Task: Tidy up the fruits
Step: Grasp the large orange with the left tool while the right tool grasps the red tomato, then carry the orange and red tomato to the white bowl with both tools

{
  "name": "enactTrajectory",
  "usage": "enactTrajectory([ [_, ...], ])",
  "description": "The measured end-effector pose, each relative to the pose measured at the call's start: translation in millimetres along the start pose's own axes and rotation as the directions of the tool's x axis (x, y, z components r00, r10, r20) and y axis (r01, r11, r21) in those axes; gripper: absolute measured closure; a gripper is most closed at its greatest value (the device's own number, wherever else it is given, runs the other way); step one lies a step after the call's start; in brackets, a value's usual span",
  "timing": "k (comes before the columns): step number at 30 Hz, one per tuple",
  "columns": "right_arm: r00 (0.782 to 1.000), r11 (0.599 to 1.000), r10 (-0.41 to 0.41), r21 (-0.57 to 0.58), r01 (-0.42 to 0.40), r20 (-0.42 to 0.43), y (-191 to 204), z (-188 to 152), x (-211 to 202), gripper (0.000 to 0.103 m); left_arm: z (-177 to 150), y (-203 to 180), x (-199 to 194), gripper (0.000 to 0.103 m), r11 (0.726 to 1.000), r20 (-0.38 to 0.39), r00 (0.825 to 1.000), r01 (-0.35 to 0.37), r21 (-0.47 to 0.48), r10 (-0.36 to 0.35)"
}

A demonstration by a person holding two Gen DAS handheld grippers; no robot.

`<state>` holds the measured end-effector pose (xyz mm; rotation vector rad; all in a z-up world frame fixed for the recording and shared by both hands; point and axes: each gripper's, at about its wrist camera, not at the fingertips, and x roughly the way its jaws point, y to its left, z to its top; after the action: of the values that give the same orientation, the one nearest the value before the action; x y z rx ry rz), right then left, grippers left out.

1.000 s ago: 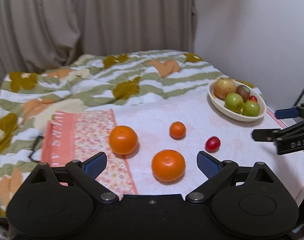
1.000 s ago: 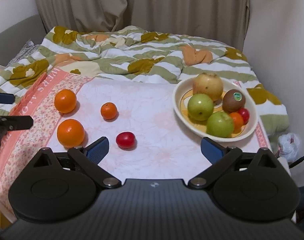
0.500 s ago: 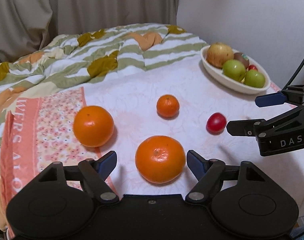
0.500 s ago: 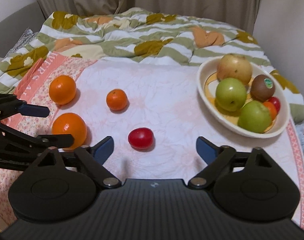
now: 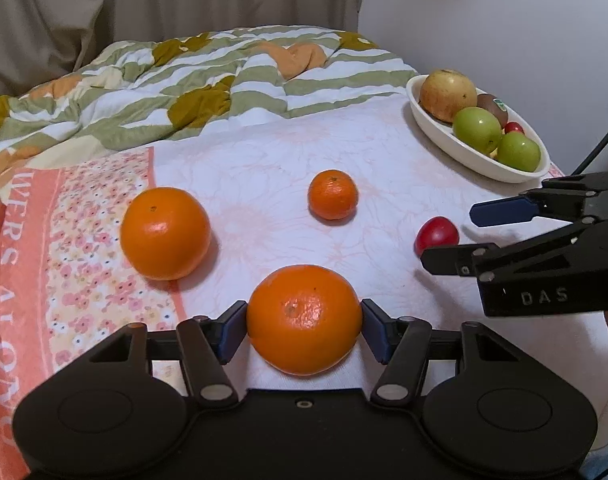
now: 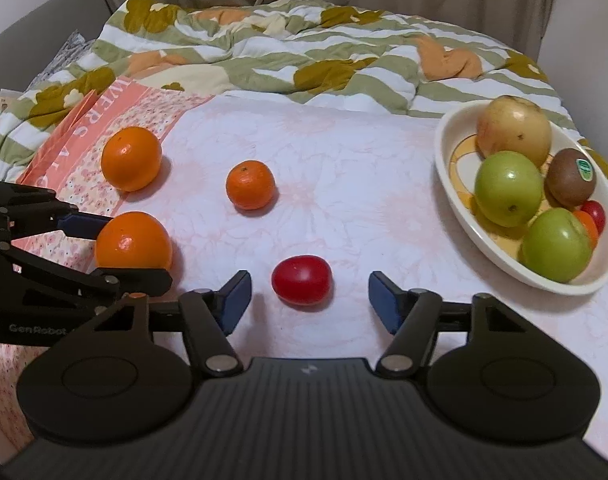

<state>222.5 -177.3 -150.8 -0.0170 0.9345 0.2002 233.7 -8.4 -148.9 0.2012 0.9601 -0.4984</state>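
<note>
Left wrist view: your left gripper (image 5: 304, 330), low centre, is closing; its pads look to touch the near orange (image 5: 304, 319). Squeeze gently.

Right wrist view: your right gripper (image 6: 309, 302), closing but clear of the red fruit (image 6: 301, 285) between its jaws at lower centre; stay centred. The bowl (image 6: 456, 184) sits right.

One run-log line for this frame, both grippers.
left gripper: closing, pads at near orange | right gripper: closing, red fruit between, untouched | bowl: not yet loaded
</note>
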Motion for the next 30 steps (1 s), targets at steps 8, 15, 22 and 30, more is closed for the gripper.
enactTrajectory([
  [8,1.000,1.000,0.013,-0.014,-0.013,-0.023,1.6,3.5,10.6,0.042,-9.6,13.7,-9.0,0.039,0.998,0.002,1.000,-0.031,-0.052,0.031],
  [15,1.000,1.000,0.001,-0.027,-0.002,-0.023,2.9,4.4,6.6,0.052,-15.4,18.9,-21.3,0.039,0.996,0.031,0.999,-0.036,-0.078,0.038],
  [22,1.000,1.000,0.003,-0.022,-0.002,0.019,6.2,8.4,-17.9,0.052,-13.3,8.4,-46.7,0.039,0.996,0.101,0.994,-0.031,-0.083,0.039],
  [30,0.996,1.000,-0.021,-0.006,0.022,0.086,9.3,7.2,-59.5,0.052,-14.1,-3.4,-79.7,0.039,0.995,0.172,0.984,-0.029,-0.096,0.045],
])
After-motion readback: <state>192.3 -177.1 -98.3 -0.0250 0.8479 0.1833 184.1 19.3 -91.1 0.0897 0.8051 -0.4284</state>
